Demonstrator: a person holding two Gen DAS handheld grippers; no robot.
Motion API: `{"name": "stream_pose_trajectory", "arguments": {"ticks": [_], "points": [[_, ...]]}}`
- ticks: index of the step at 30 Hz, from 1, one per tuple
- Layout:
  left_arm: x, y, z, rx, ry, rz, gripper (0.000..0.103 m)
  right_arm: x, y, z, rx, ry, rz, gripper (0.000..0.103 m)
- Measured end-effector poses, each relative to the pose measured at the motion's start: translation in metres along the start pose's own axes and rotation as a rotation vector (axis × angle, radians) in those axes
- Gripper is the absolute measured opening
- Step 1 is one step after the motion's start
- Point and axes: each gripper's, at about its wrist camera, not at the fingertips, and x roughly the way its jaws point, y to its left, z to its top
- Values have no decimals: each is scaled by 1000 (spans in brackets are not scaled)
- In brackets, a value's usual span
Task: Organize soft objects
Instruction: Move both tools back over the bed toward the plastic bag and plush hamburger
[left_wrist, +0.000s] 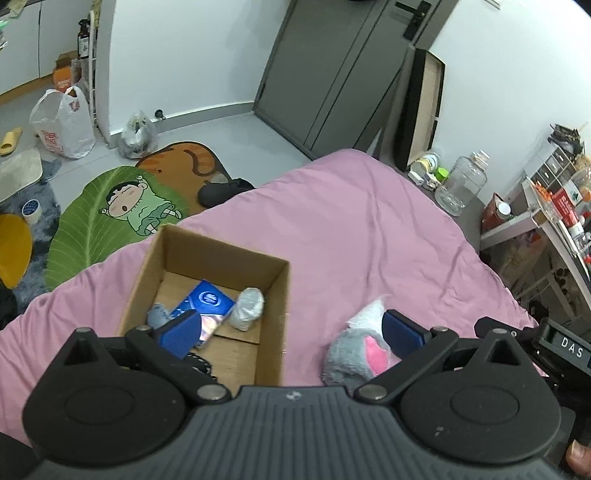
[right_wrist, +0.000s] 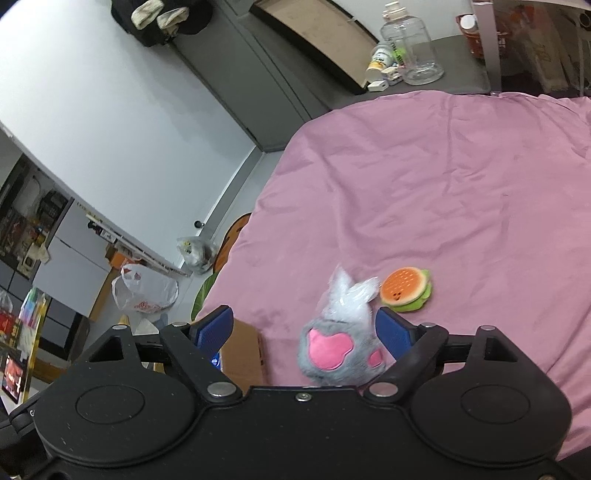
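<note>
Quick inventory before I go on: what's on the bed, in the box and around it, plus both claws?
Cardboard box: 1, brown, open, on the bed's left part.
Blue packet: 1, inside the box.
Grey bundle: 1, light grey, inside the box, right of the packet.
Paw plush: 1, grey with pink pads, white plastic at its far end, on the bed right of the box.
Burger plush: 1, orange and green, on the bed beyond the paw.
Bedcover: 1, pink.
Leaf rug: 1, green, cartoon figure, on the floor.
Clear jug: 1, on the floor past the bed.
Left claw: open, empty, above the box's right wall.
Right claw: open, paw between its fingers, not gripped.
</note>
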Motion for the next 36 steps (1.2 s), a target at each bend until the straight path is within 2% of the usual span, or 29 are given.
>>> {"name": "stream_pose_trajectory", "arguments": {"ticks": [16, 21, 26, 29, 36], "points": [[35, -62, 3, 87, 52, 50, 103, 21, -59, 29, 164, -6, 23, 83], [57, -75, 2, 115, 64, 72, 103, 42, -85, 21, 247, 31, 57, 76], [82, -87, 2, 126, 81, 84, 102, 58, -98, 21, 274, 58, 77, 68], [99, -94, 1, 123, 105, 86, 102, 70, -107, 21, 304, 86, 70, 63], [138, -111, -2, 147, 145, 81, 100, 93, -123, 20, 331, 125, 38, 58]]}}
